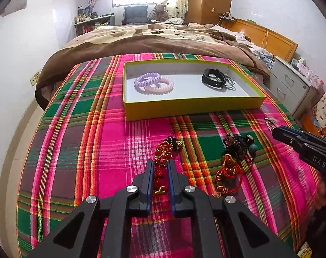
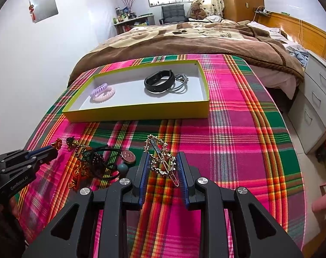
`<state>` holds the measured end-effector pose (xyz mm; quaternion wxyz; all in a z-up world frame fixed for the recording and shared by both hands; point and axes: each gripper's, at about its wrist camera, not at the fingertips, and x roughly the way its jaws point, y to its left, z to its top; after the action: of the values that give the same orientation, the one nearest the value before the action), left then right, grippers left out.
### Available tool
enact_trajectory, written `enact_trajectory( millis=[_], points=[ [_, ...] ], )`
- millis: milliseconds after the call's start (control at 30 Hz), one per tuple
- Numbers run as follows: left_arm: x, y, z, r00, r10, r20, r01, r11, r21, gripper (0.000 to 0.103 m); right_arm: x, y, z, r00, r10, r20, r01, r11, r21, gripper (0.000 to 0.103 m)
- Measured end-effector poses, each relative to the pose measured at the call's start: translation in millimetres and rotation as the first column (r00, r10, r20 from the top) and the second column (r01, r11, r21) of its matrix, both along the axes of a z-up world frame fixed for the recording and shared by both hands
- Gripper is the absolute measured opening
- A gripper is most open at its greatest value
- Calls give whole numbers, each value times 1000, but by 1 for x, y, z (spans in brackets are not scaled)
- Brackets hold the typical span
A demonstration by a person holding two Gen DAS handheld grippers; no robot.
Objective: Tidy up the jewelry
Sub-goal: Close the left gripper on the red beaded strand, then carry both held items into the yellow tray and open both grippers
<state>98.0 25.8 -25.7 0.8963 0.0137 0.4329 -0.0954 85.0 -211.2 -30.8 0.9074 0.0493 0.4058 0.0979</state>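
Observation:
A yellow box (image 1: 184,107) (image 2: 141,112) on the plaid cloth holds two coil bracelets (image 1: 153,82) (image 2: 102,92), a black band (image 1: 213,78) (image 2: 158,81) and a grey cord (image 2: 180,83). My left gripper (image 1: 160,163) is closed on a red beaded bracelet (image 1: 163,150) lying on the cloth. My right gripper (image 2: 163,157) straddles a gold hair clip (image 2: 160,159), jaws apart and close to its sides; it also shows in the left wrist view (image 1: 292,137). A tangled pile of dark beads, red cord and hair ties (image 1: 234,157) (image 2: 98,161) lies between them.
The plaid cloth (image 1: 98,150) covers the foot of a bed with a brown blanket (image 1: 152,40). White drawers (image 2: 317,107) stand on the right. A wooden headboard (image 1: 266,36) is at the far right.

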Motion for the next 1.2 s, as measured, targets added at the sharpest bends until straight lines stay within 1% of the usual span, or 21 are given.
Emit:
enact_trajectory(
  millis=[200,300,500,667,767,967,1133,1200],
  points=[
    [-1,2,14,1000,-2,27,3,1000,-22,12,0,0,8,1000,1,17,-1,1000,-3,26],
    [5,2,23,999,-6,42,8,999,-38,12,4,-1,16,999,-2,32,2,1000,-6,26],
    [33,-1,40,998,-15,58,19,997,-76,12,23,3,31,999,7,54,-6,1000,-26,26],
    [59,-7,48,998,-22,67,28,994,-101,12,45,6,34,998,8,55,-5,999,-45,26],
    [79,-10,49,998,-17,57,24,991,-130,12,61,4,33,999,-2,45,5,999,-46,26],
    [115,-25,44,999,-33,40,39,988,-147,12,88,5,26,1000,-1,20,2,997,-74,26],
    [142,-38,34,999,-45,17,47,989,-138,12,105,2,16,1000,-17,-6,16,995,-94,26],
    [150,-41,29,999,-39,4,39,992,-121,12,109,1,11,1000,-23,-16,22,994,-103,26]
  ],
)
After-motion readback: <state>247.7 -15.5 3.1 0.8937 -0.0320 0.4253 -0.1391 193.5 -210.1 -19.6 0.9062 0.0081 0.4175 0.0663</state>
